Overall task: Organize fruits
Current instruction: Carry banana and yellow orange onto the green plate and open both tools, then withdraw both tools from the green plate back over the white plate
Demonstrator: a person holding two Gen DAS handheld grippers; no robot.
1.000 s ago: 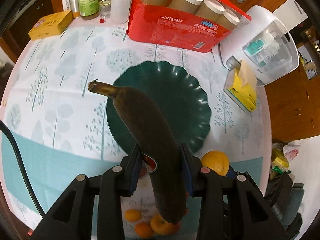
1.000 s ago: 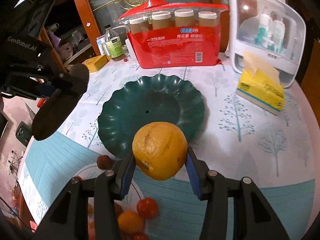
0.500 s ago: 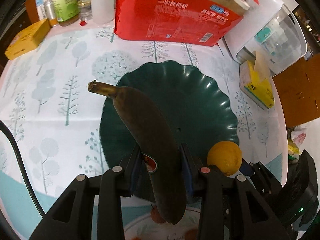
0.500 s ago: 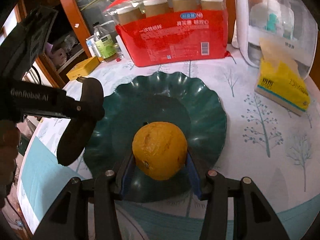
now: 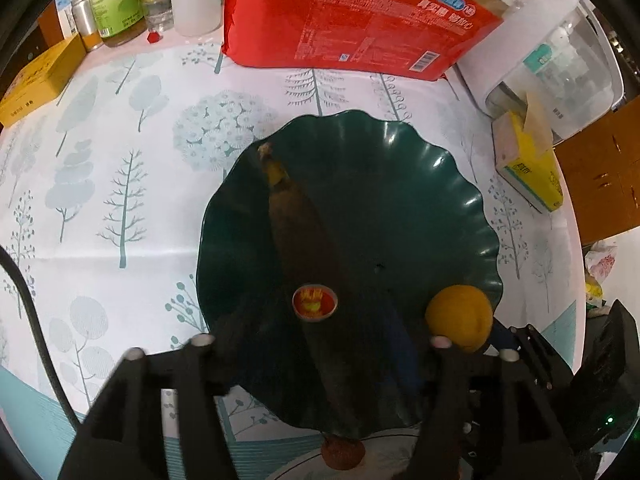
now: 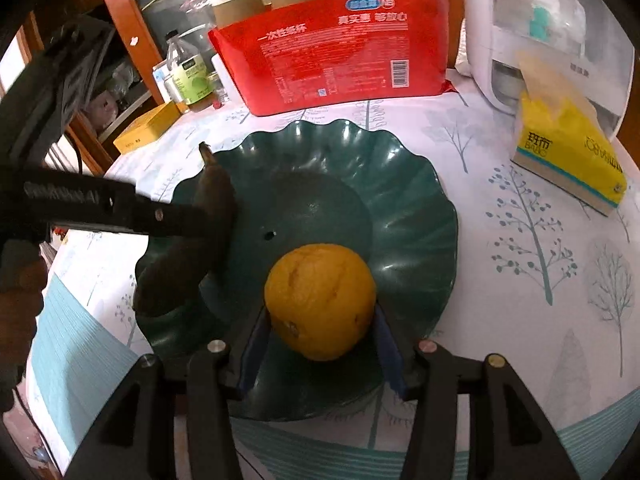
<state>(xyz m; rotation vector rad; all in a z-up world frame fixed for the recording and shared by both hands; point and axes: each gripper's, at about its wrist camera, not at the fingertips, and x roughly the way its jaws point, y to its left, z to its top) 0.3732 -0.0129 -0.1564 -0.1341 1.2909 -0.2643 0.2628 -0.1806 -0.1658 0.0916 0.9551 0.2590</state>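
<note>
**Inspector:** State of the left tool (image 5: 316, 344)?

**Operator:** Its jaws are opening as I watch. The banana (image 5: 298, 248) lies between them, though blurred in the left wrist view; I see clear space on both sides, so I record it as released. The banana rests in the green plate (image 5: 448, 184), stem toward the far rim, its red sticker facing up.

**Inspector:** And the right tool (image 6: 320, 344)?

**Operator:** Also opening. The orange (image 6: 320, 300) sits between its blue pads (image 6: 256, 352), down on the plate's near side. I see a sliver of a gap at each pad (narrow, but there), so no grip recorded.

**Inspector:** Position of the plate?

**Operator:** On the tree-patterned surface (image 5: 120, 168), in front of the red pack of paper cups (image 5: 352, 20). A yellow tissue box (image 6: 568, 156) stands well to its right. From the right wrist view, the left tool's arm crosses over the banana at the plate's left edge.
</note>
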